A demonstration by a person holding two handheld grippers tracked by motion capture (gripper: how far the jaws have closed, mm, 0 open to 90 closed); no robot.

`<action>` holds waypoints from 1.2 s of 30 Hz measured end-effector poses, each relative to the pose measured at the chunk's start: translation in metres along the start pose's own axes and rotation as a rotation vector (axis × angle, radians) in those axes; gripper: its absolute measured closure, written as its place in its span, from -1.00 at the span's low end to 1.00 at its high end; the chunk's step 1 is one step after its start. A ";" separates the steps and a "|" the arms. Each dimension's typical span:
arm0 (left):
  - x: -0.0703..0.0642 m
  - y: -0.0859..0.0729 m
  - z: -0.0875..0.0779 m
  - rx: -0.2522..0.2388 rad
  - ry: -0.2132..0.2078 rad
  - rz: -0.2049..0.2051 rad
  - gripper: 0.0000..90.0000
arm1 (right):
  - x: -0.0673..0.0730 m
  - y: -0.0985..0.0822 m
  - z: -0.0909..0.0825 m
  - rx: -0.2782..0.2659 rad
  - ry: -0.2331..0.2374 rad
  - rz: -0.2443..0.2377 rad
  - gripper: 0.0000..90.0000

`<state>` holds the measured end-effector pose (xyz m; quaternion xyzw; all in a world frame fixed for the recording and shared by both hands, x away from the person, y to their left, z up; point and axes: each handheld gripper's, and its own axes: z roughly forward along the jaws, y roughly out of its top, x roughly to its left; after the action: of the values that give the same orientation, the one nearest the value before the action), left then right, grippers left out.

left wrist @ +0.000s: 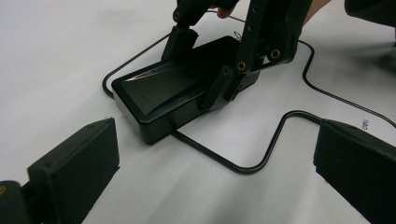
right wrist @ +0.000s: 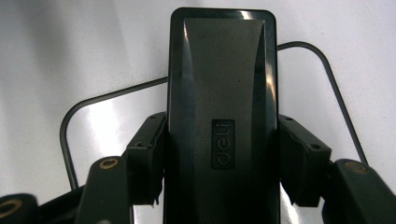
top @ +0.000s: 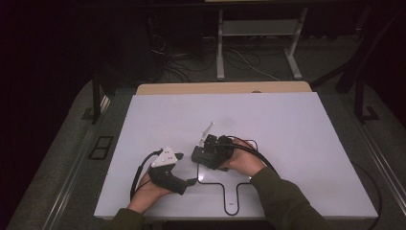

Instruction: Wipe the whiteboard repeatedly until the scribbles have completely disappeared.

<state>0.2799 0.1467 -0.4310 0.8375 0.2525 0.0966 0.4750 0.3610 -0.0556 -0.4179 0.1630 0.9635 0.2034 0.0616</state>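
White worktop (top: 297, 143) with a black outline (top: 225, 184) drawn on it near my edge. Tan board edge (top: 225, 88) just behind it. Past that, dark floor, tangled cables (top: 239, 60) and a white frame's legs (top: 220, 48).

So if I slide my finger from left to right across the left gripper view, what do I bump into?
Left gripper's own jaw at the left edge → black box → right gripper clamped on the box → the other own jaw at the right edge.

My right hand-held gripper (right wrist: 219, 163) clamps a long, glossy black box (right wrist: 222, 93) with rounded corners, lying flat on the white worktop (top: 287, 134).
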 end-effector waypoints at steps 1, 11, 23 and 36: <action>0.000 0.000 0.000 -0.004 0.000 0.000 -1.00 | -0.002 0.000 0.000 0.002 -0.012 0.000 -0.13; 0.001 -0.001 -0.001 -0.006 -0.002 -0.002 -1.00 | -0.036 -0.006 0.000 0.020 -0.068 0.088 -0.13; 0.000 0.000 0.000 -0.005 -0.002 -0.001 -1.00 | 0.001 -0.021 -0.009 -0.005 0.015 0.013 -0.13; 0.000 0.000 0.000 -0.004 -0.002 0.000 -1.00 | -0.055 -0.039 -0.012 -0.011 -0.055 0.179 -0.13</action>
<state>0.2797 0.1472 -0.4312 0.8366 0.2516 0.0965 0.4770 0.3989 -0.1124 -0.4200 0.2535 0.9419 0.2087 0.0705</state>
